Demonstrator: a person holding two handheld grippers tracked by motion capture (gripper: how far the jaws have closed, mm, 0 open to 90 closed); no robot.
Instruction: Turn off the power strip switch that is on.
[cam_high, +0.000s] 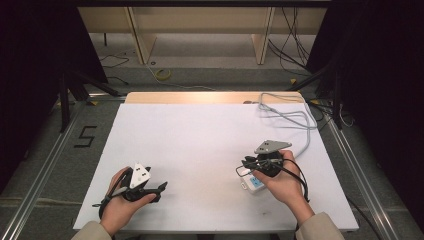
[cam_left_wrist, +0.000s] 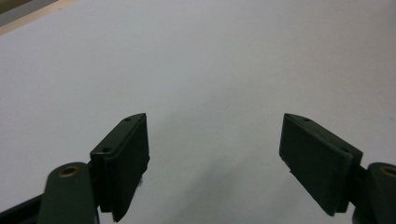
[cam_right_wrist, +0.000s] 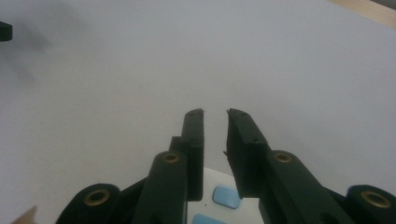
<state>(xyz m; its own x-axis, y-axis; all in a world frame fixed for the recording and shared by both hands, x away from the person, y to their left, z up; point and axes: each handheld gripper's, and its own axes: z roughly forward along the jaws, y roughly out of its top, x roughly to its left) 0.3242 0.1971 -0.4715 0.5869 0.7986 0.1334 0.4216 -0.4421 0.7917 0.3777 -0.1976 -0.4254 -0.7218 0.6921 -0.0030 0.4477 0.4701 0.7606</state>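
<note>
The left gripper (cam_high: 159, 189) rests on the table (cam_high: 200, 140), jaws spread wide and empty. The right gripper (cam_right_wrist: 215, 114) hovers over the white power strip (cam_high: 252, 183), jaws slightly parted, gripping nothing.

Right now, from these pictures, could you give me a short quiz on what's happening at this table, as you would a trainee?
1. True or false: the left claw has its jaws spread wide with nothing between them.
2. What lies on the table just beneath the right claw?
A) a red cup
B) a white box with blue buttons
C) a folded towel
3. Which claw's jaws stand closer together?

Key: 1 true. 2 B. 3 the right claw, with only a narrow gap between its jaws.
</note>
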